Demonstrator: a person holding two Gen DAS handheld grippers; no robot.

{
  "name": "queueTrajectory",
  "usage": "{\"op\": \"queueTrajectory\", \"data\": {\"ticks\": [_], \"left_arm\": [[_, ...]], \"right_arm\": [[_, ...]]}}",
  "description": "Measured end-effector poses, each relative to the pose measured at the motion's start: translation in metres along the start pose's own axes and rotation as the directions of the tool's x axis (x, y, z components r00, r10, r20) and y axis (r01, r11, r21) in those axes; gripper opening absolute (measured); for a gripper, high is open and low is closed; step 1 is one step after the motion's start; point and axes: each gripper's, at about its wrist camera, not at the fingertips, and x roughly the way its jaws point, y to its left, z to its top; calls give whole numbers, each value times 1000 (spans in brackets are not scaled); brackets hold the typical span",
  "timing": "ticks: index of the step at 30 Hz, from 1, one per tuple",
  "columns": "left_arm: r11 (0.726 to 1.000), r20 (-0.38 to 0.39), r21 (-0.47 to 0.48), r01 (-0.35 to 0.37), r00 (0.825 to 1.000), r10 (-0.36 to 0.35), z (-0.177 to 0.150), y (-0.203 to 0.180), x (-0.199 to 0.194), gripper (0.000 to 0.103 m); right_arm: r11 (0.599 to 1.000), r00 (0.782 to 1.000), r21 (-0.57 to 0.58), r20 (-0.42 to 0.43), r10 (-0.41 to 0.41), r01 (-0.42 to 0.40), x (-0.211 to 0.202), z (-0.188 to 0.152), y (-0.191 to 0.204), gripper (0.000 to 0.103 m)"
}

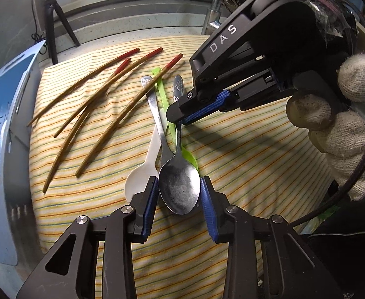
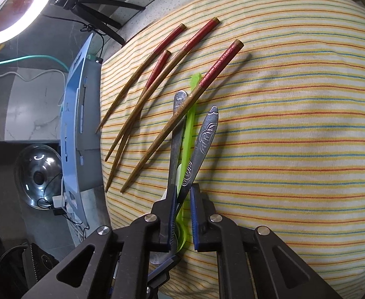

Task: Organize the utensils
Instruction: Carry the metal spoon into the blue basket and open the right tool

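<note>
On the striped cloth over the desk, four chopsticks lie far left. Left tongs stand released around the steel spoon bowl; right tongs straddle its handle amid the green spoon, not clenched. Closing could pinch both and drag the pile.

Bare striped cloth right of spoons; chopsticks crowd left.

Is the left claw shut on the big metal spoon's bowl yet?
Not yet. The left claw is open: its blue pads flank the metal spoon bowl closely, without a clear squeeze.
</note>
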Motion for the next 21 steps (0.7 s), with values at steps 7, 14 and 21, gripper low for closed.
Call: {"op": "queueTrajectory", "data": {"ticks": [7, 14, 21], "left_arm": [[1000, 38, -19, 15, 999, -14, 1, 1, -17, 33], [998, 96, -58, 10, 995, -5, 5, 15, -39, 33], [994, 156, -111, -22, 987, 39, 9, 42, -58, 33]], "right_arm": [[1000, 1000, -18, 11, 22, -21, -14, -4, 9, 9], [997, 998, -62, 34, 56, -54, -25, 1, 35, 8], [989, 996, -128, 46, 80, -74, -23, 10, 77, 7]]}}
